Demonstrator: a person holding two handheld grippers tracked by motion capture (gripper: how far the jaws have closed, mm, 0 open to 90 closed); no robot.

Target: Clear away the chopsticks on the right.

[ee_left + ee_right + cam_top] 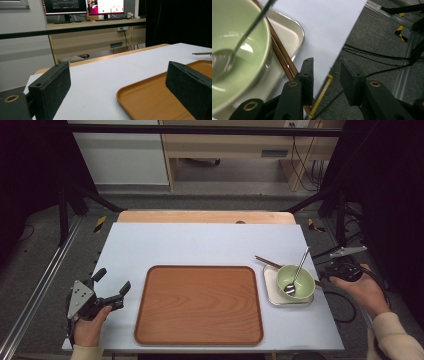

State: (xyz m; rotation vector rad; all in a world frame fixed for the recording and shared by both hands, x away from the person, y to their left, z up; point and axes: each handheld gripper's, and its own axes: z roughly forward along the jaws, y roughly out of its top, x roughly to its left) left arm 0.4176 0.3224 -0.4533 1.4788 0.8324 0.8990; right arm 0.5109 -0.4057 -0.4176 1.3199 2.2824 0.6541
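Chopsticks (283, 58) lying across small tray (292, 30) beside green bowl (239, 50); thin, stiff, light, slippery. Best pinched near overhanging end. Right gripper (325, 77) partly open, empty.

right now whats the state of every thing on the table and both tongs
left tongs: open, nothing between them, beside the tray's left edge
right tongs: open, nothing between the pads, at the table's right edge
wooden tray: flat, nothing on it
green bowl: upright on the white dish
spoon: head in the bowl, handle leaning on the rim
white dish: flat under the bowl
chopsticks: lying across the dish behind the bowl
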